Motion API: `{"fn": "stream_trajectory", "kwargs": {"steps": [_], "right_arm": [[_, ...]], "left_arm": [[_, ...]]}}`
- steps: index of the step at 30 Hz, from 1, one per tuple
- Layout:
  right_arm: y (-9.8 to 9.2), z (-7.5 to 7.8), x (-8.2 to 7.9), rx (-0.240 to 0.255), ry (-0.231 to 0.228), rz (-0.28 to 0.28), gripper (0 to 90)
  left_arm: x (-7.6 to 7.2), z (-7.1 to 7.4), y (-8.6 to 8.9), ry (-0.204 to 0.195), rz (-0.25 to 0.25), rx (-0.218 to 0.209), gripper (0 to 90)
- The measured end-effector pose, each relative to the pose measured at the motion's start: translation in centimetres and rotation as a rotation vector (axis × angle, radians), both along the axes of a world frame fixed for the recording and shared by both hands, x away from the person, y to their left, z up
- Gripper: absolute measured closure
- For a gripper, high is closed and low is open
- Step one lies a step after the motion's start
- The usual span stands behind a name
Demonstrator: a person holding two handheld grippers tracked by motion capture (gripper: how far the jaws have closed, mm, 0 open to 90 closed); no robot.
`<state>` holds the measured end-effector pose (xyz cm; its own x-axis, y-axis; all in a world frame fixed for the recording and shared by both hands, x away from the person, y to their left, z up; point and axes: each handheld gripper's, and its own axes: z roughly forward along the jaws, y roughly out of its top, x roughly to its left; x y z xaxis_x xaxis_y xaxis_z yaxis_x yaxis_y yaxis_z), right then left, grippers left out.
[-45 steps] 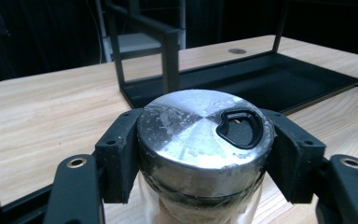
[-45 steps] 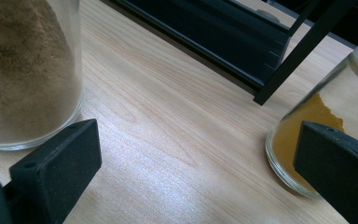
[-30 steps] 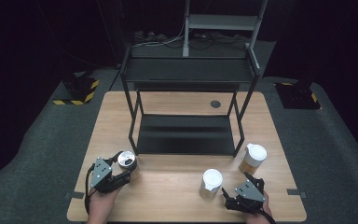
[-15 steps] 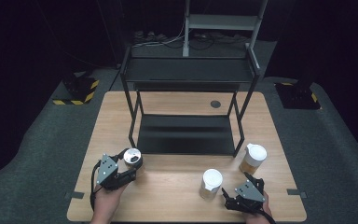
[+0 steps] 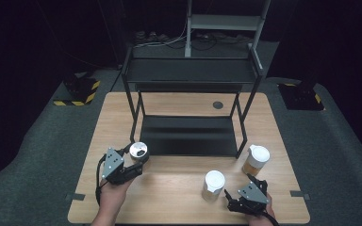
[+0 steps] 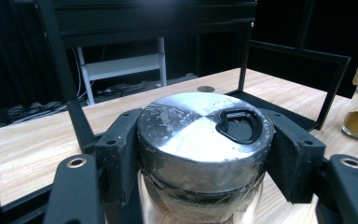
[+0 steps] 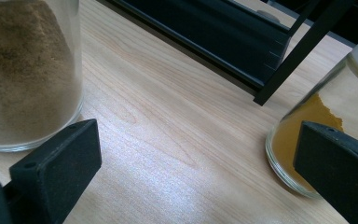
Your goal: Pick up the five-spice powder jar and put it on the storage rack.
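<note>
I hold a tool in each hand at a wooden table (image 5: 179, 188). My left gripper (image 5: 131, 165) is closed tight on a jar with a shiny metal lid (image 5: 138, 150). In the left gripper view the two black pads press on the sides of that jar, just under the lid, one on each side. The lid is round and silver, with a black ring lying flat on top of it. The jar's wall is clear glass. I cannot tell if the jar is off the table or resting on it.

This jar is on the left side of the table, near me, just in front of the near left corner of the black rack (image 5: 188, 136). The rack stands in the middle of the table, with a low dark shelf and a higher shelf on thin black legs.

My right gripper (image 5: 244, 198) is on the right side, close to me. Its jaws are wide apart and hold nothing. In the right gripper view there is only bare wood between them.

Two more jars stand near it. A jar with a white lid (image 5: 214, 184) and brown powder inside is just to its left. A jar with yellow powder (image 5: 256, 160) stands a bit farther away, by the rack's near right leg. The two jars stand apart from each other.
</note>
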<state>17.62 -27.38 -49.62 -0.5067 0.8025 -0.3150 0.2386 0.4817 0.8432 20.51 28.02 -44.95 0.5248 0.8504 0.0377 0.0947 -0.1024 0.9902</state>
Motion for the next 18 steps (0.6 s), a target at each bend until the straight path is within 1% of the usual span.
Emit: {"fn": "stream_trajectory", "kwargs": {"steps": [12, 18], "right_arm": [[0.0, 0.0, 0.0, 0.002, -0.001, 0.0, 0.3], [-0.1, 0.0, 0.0, 0.004, -0.001, -0.001, 0.3]], "left_arm": [[1.1, 1.0, -1.0, -0.014, -0.007, -0.003, 34.7], [1.9, 1.4, -1.7, -0.016, -0.006, -0.007, 34.7]]}}
